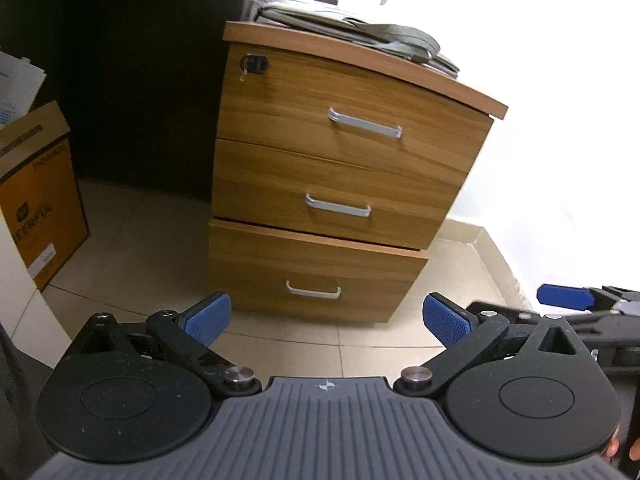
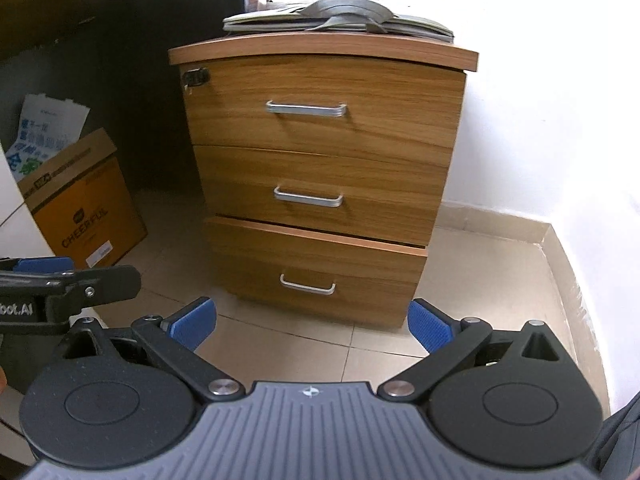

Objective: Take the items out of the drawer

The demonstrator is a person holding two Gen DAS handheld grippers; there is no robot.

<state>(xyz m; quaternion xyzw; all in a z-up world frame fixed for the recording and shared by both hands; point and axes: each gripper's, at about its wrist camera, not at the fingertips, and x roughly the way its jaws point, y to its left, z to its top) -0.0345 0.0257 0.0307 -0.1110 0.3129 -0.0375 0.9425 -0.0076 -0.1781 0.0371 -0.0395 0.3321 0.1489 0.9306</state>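
Observation:
A wooden three-drawer cabinet [image 1: 332,184] stands on the tiled floor against a white wall; it also shows in the right wrist view [image 2: 320,176]. Each drawer has a silver handle. The bottom drawer [image 1: 312,276] sits slightly pulled out from the front; its inside is hidden. It shows in the right wrist view too [image 2: 316,272]. My left gripper [image 1: 326,320] is open and empty, some way in front of the bottom drawer. My right gripper [image 2: 312,322] is open and empty, also in front of it. Each gripper shows at the edge of the other's view.
A grey bag and papers [image 2: 340,18] lie on the cabinet top. An orange cardboard box [image 2: 86,204] stands on the floor to the left, beside a dark desk panel [image 1: 140,80]. A lock with a key [image 1: 253,64] sits at the top drawer's left corner.

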